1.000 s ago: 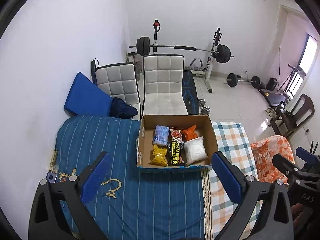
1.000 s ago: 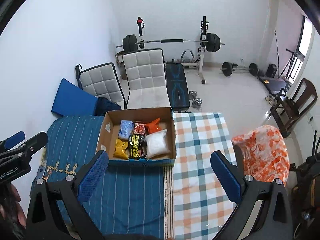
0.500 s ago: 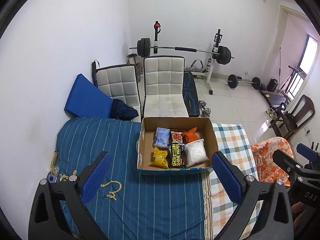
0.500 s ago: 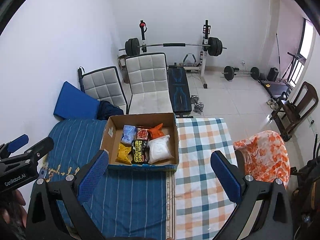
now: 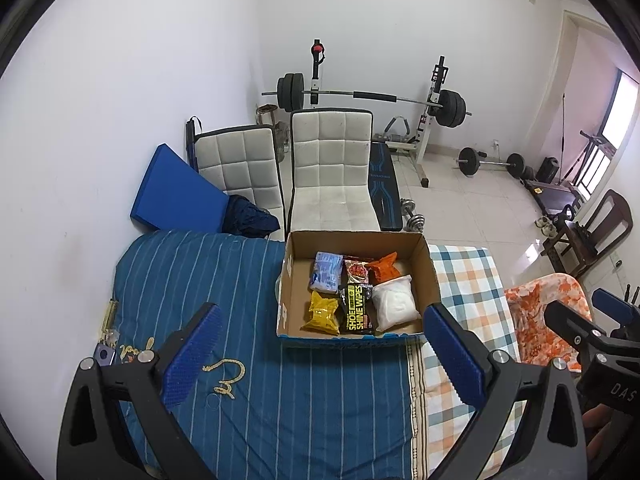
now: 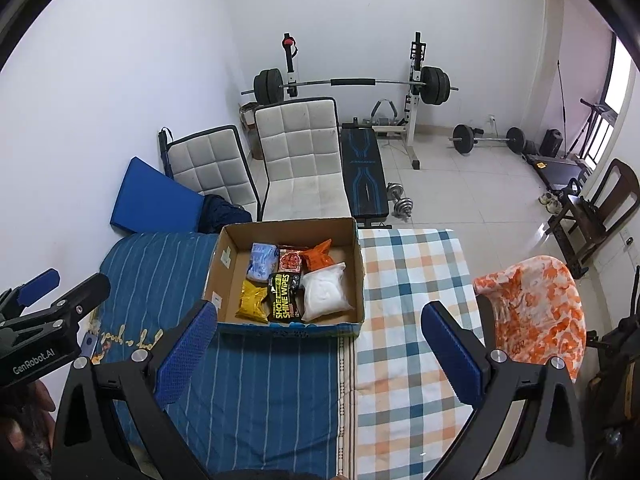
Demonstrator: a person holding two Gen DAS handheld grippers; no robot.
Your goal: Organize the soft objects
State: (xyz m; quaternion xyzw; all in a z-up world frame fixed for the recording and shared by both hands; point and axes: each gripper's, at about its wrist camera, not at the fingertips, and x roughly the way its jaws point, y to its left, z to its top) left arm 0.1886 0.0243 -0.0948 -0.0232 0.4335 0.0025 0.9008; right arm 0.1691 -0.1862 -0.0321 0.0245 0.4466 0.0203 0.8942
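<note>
Box (image 5: 434,276) centre frame on blue striped sheet (image 5: 256,396), checked sheet (image 6: 408,300) to its right. Inside: black pack (image 5: 357,312) reads "SHOE SHINE WIPES" in yellow; yellow pack (image 5: 322,312) on its left, white pack (image 5: 394,306) on its right; behind them blue pack (image 5: 327,272), red pack (image 5: 357,271) — print too small to read — and orange pack (image 5: 383,267). Left gripper (image 5: 324,356) released, empty, "GenRobot.AI" on body in right wrist view, lower left. Right gripper (image 6: 318,352) released, empty; "DAS" legible on it in left wrist view, lower right.

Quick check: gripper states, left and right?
Left gripper: open, holding nothing.
Right gripper: open, holding nothing.
</note>
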